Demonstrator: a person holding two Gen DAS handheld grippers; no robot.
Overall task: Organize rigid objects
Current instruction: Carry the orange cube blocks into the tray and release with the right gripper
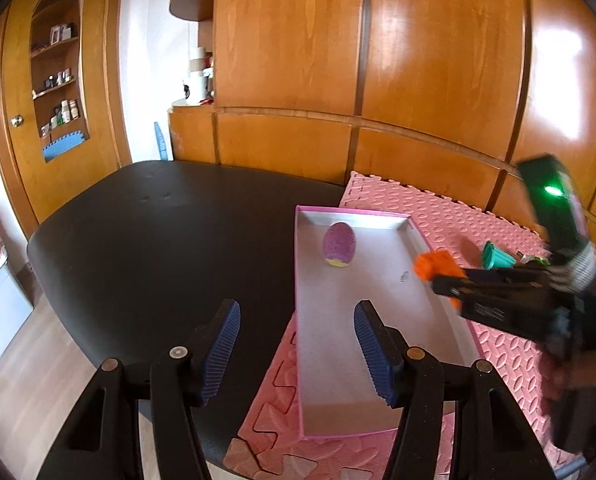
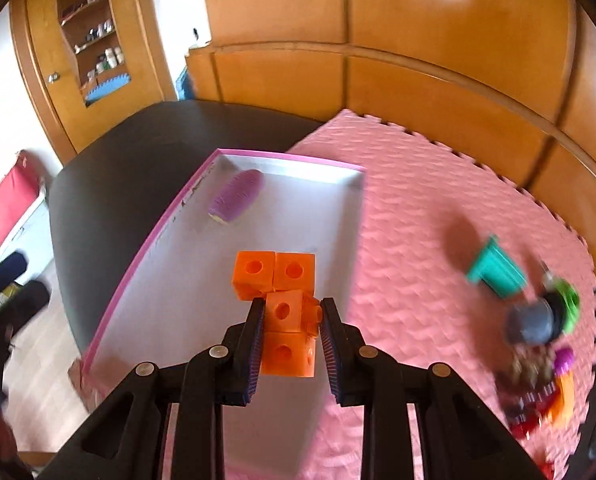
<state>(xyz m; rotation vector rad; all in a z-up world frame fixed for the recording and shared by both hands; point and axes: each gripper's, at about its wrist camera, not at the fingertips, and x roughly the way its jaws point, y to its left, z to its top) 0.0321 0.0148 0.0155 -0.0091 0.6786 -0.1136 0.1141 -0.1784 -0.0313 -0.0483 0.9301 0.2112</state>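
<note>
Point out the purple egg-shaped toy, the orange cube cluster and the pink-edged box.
purple egg-shaped toy (image 1: 340, 243): left wrist view, its patterned side.
orange cube cluster (image 2: 283, 310): right wrist view, gripped cube's holed face.
pink-edged box (image 1: 362, 213): left wrist view, far rim.

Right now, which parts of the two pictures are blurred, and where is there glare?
Left wrist view: the right hand-held gripper with the orange blocks is smeared; glare sits on the wooden cabinet doors. Right wrist view: the blocks are sharp, but the toys on the pink mat, such as the teal piece, are blurred; both views bend straight lines.
</note>
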